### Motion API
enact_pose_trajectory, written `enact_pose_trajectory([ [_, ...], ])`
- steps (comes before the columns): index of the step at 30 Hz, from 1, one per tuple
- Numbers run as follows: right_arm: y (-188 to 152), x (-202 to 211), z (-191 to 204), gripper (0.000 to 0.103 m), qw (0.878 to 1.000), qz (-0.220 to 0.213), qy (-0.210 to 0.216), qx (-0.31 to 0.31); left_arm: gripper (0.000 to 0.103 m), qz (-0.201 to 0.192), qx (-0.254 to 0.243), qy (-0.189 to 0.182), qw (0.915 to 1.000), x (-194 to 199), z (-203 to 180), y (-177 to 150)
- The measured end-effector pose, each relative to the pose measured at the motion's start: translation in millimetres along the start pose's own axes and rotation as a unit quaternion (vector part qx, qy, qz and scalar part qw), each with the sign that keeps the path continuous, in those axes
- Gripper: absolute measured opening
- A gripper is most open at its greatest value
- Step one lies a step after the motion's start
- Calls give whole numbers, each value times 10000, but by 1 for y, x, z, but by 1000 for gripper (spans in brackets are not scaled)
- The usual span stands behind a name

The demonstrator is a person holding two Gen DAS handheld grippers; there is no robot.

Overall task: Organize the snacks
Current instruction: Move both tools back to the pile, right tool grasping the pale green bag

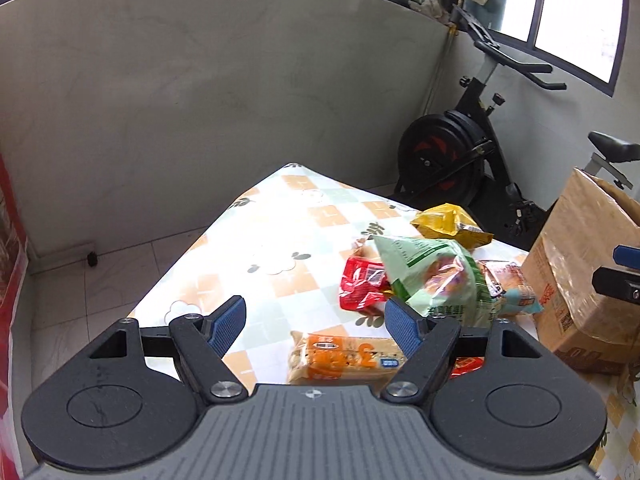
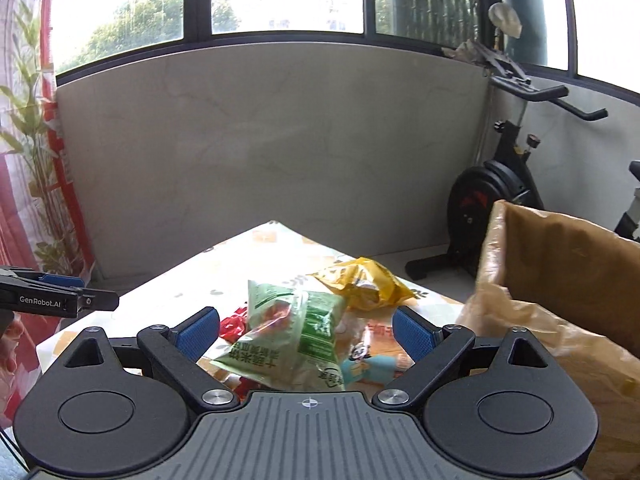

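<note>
Hovering with jaws spread and empty, left gripper [image 1: 314, 322] and right gripper [image 2: 306, 334] frame the snack pile [image 1: 432, 276] at centre; cardboard box [image 2: 560, 280] stands open at right, likely for collecting them.

Left gripper [image 1: 316, 320] tipped downward, jaws spread wide, blue pads [image 1: 228, 324] facing each other with nothing pinched between them. Right gripper [image 2: 306, 334] pitched down the same way, jaws gaping, pads [image 2: 412, 338] clear of any grip. From the right wrist view, the left gripper shows at the left edge.
</note>
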State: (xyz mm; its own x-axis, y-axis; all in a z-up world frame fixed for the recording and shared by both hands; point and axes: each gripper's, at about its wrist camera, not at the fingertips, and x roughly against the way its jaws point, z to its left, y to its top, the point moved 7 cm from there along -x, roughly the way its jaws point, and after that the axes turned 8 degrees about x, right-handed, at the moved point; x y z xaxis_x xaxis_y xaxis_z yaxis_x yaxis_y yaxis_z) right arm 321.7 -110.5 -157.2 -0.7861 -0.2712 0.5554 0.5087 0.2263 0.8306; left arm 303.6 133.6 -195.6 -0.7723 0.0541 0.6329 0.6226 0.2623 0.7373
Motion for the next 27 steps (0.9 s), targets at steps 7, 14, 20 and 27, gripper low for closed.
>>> enact_pose_trajectory([
  [7,-4,-73,13,95,9986,270,381,-233,79,-61,489,587,9971,-15,30,-6],
  [14,-16,-157,12,95,9955,891,275,-179,79,-16,928,829,9922,-19,53,-24],
  [20,-30,-200,0,95,9920,1209,105,-351,79,167,1119,898,9895,-23,62,-46],
  [27,-41,-211,1,85,9904,1343,209,-245,79,347,1217,873,9881,-26,63,-68],
])
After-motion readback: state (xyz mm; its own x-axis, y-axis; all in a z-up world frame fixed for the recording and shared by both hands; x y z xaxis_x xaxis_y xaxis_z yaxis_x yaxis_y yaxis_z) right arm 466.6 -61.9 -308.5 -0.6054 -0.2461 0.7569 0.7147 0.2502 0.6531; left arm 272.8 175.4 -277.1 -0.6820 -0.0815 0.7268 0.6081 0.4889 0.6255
